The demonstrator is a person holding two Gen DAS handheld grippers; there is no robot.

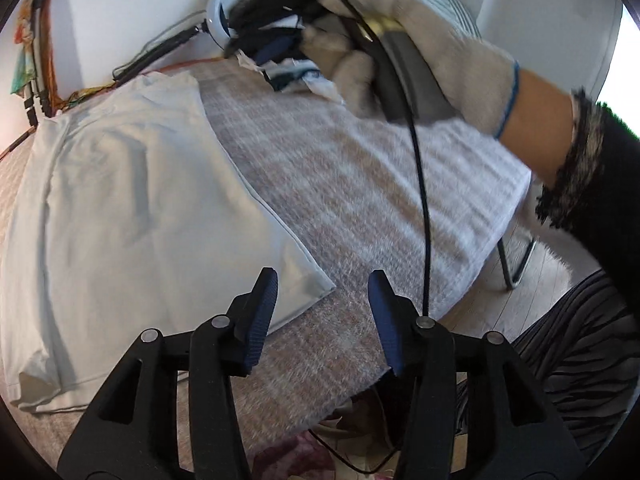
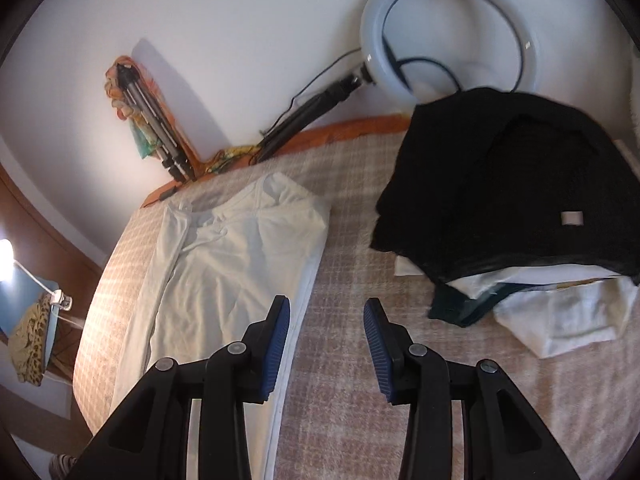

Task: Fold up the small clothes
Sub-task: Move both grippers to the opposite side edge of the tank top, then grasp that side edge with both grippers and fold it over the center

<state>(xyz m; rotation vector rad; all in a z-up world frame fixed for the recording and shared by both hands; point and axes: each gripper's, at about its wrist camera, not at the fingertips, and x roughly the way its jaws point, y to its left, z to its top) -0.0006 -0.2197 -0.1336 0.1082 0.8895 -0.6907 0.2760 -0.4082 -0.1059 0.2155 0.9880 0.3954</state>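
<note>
**White Shirt Lies Folded on Checked Bedcover**

We see the checked bedcover bearing a stack of clothes, a ring light behind. The white shirt lies lengthwise-folded, flat, at left. Left gripper and right gripper hover open, empty.

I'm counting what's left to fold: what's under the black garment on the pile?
Under the black garment, white pieces and one dark teal piece stick out at the pile's edge. How many more lie beneath is hidden by the black fabric.
</note>
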